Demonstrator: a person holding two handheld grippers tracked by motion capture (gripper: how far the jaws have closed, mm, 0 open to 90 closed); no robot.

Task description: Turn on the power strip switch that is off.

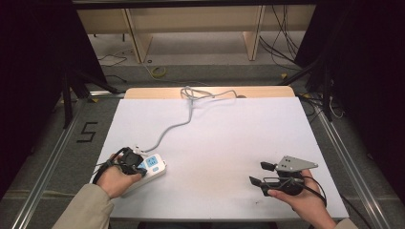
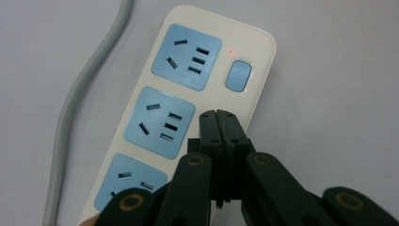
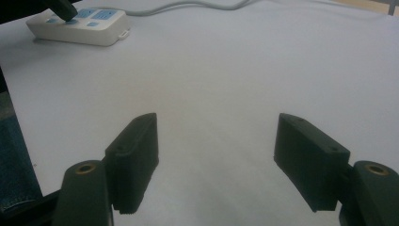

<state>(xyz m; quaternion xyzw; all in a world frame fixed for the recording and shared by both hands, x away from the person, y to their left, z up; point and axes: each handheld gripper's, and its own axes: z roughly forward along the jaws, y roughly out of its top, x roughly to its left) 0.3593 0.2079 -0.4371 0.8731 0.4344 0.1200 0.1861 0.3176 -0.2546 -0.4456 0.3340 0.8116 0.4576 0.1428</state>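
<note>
Power strip [image 2: 188,89] near table edge — left hand-held gripper [image 2: 220,123] perhaps touching

Cream power strip [image 2: 254,56] with 3 light-blue sockets, grey cable [image 2: 70,113], black tongs [image 2: 221,127], white table [image 1: 229,143].

Third socket [image 2: 129,181] of strip [image 2: 249,44] partly covered by left gripper [image 2: 220,123] and cut by bottom edge. Cable [image 2: 75,101] runs off top and bottom edges. In high view, strip's near end [image 1: 138,183] hidden under left hand [image 1: 116,177]; socket detail too small to read.
</note>
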